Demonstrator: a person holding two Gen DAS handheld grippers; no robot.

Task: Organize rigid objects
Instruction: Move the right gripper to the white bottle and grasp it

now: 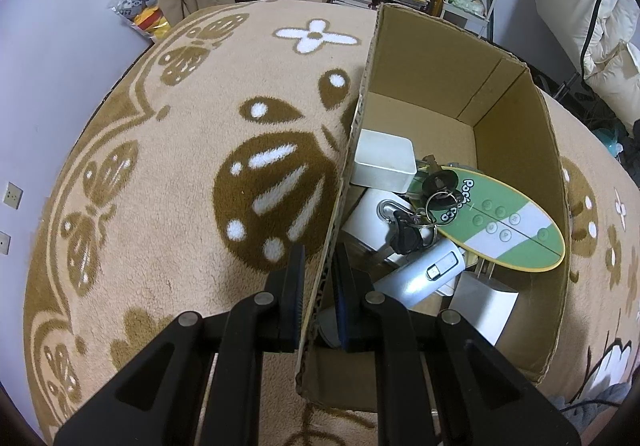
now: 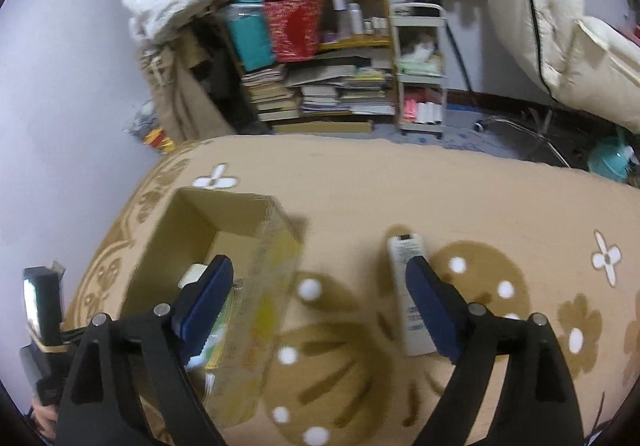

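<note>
Your left gripper (image 1: 318, 298) is clamped on the cardboard box (image 1: 516, 150) wall. Your right gripper (image 2: 320, 306) is wide open and empty; bring it over the white remote (image 2: 404, 274) lying mid-blanket (image 2: 400, 182), then close.

Left gripper (image 1: 318, 286): black plastic linkage arms, triangular cut-outs, round silver pivot pins.
Left pads (image 1: 295, 298): flat plates edged in dark blue.
Right gripper (image 2: 320, 310): the same black arms and silver pins are seen.
Right pads (image 2: 430, 310): long, dark blue, faintly ribbed.
</note>
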